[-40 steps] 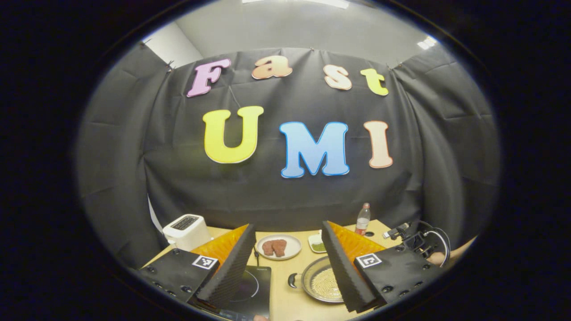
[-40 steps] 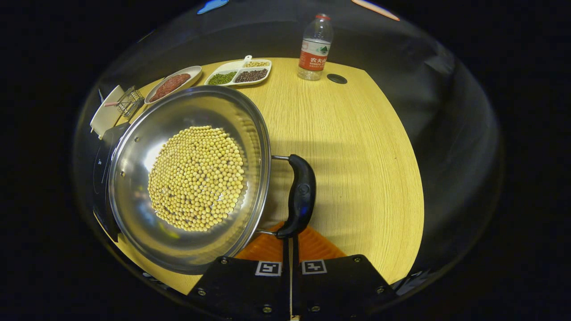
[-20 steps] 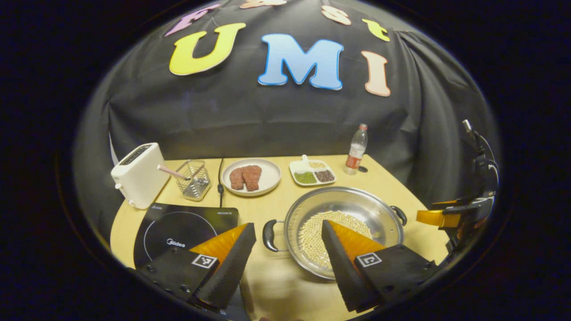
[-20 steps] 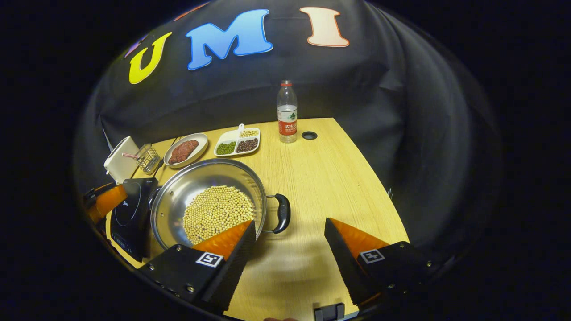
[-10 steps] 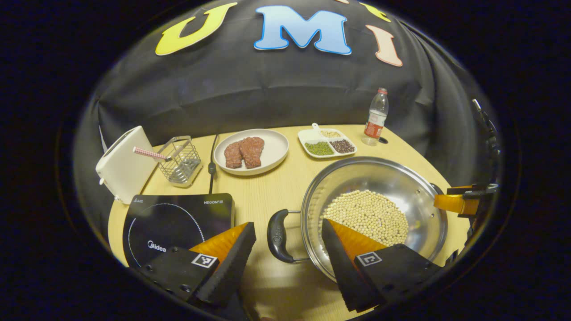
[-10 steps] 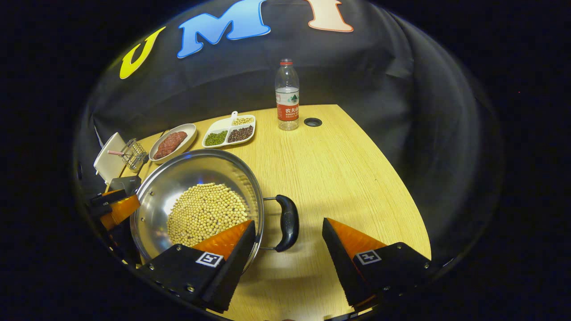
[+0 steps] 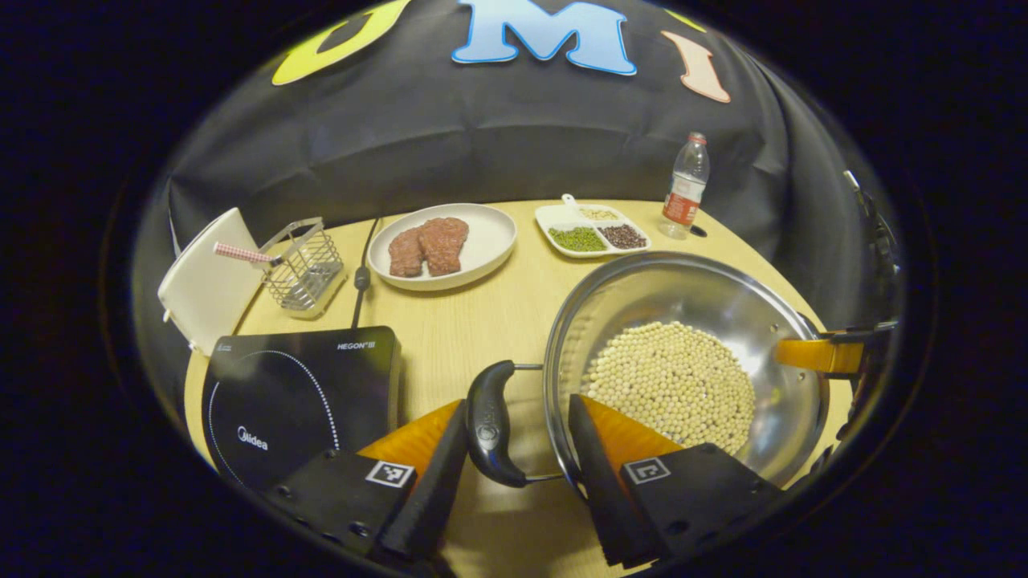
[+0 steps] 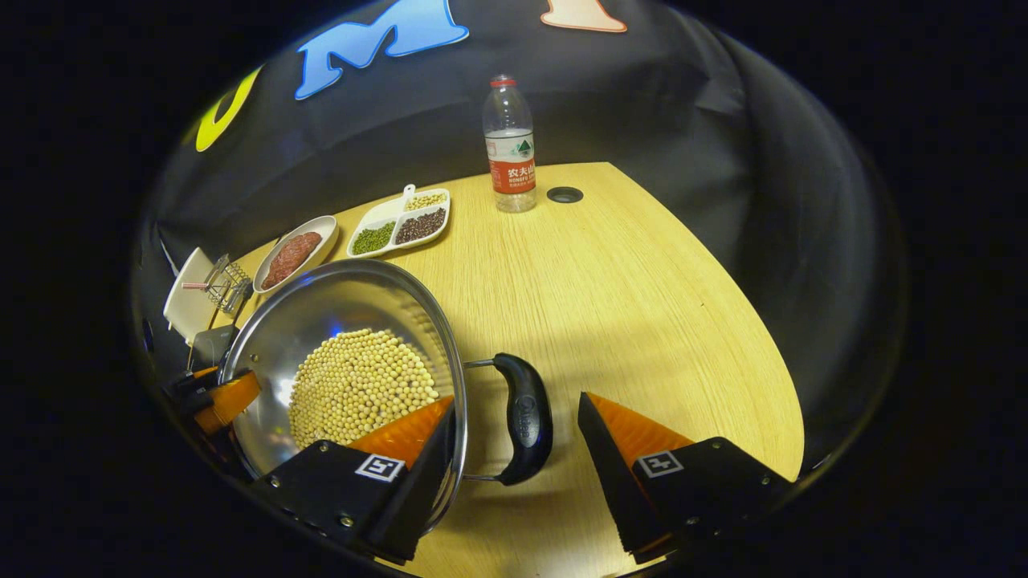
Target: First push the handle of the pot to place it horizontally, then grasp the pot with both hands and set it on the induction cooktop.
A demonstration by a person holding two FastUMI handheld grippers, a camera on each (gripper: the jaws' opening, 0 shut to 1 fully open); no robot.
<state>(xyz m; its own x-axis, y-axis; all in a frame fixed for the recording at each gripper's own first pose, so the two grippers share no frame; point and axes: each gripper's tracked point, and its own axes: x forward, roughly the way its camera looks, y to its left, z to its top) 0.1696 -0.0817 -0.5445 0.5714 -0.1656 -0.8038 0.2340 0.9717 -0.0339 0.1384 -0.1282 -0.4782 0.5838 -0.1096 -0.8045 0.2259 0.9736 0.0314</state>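
Left gripper view first: your left gripper (image 7: pixel 518 449) is spread wide with the pot's left handle (image 7: pixel 487 424) sitting right in the gap, nothing pinched yet. The handle looks closer to the left finger than to the right one, which hangs over the rim of the pot (image 7: pixel 562 353). I'd slide over a touch so the handle is centred before you squeeze, otherwise the pot may twist as the fingers come together. The pot is on the table (image 7: pixel 490 313), full of yellow beans (image 7: pixel 671 377), just right of the induction cooktop (image 7: pixel 297 393), so it's a short trip.

Right gripper view: the right gripper (image 8: pixel 514 449) is also wide apart and holding nothing, with the right handle (image 8: pixel 524 417) between its fingers. Its left finger seems to overlap the pot rim (image 8: pixel 450 345), so check that it goes outside the rim and not into the beans (image 8: pixel 361 385).

Both handles look level to me, so I'd call this the grasp step. Close both grippers together, lift evenly and keep it flat, because those beans will roll if one side comes up first.
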